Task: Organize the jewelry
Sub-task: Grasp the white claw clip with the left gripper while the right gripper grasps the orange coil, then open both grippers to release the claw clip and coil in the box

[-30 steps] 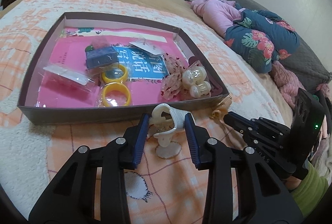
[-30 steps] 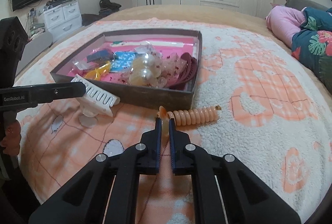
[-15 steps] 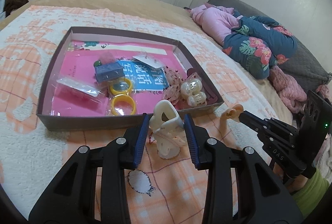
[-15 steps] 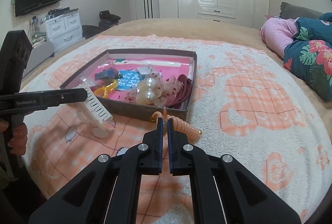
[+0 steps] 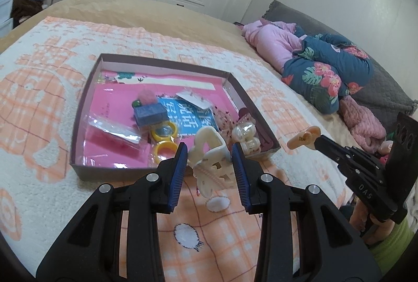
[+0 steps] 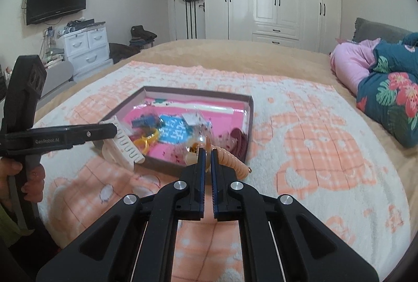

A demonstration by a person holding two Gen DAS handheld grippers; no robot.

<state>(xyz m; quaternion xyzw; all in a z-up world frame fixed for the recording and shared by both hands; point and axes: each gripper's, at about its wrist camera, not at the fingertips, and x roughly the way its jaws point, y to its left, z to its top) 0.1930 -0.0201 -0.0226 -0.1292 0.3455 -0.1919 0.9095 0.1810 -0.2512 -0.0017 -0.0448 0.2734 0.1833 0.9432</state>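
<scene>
On the bed's orange-and-white blanket (image 5: 52, 164) sits 1 shallow brown cardboard box (image 5: 167, 65) holding 2 yellow plastic rings (image 5: 164, 135). The left claw (image 5: 209, 167) clamps 1 cream plastic hair clip (image 5: 211, 161) above the blanket; the right claw (image 6: 207, 164) pinches 1 peach spiral hair tie (image 6: 232, 159) beside the box.

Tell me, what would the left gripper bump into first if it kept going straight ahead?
Probably the near wall of the shallow brown cardboard box. The left gripper holds a cream plastic claw hair clip just before that wall, though it might pass over the wall to the yellow plastic ring inside; depth is unclear.
</scene>
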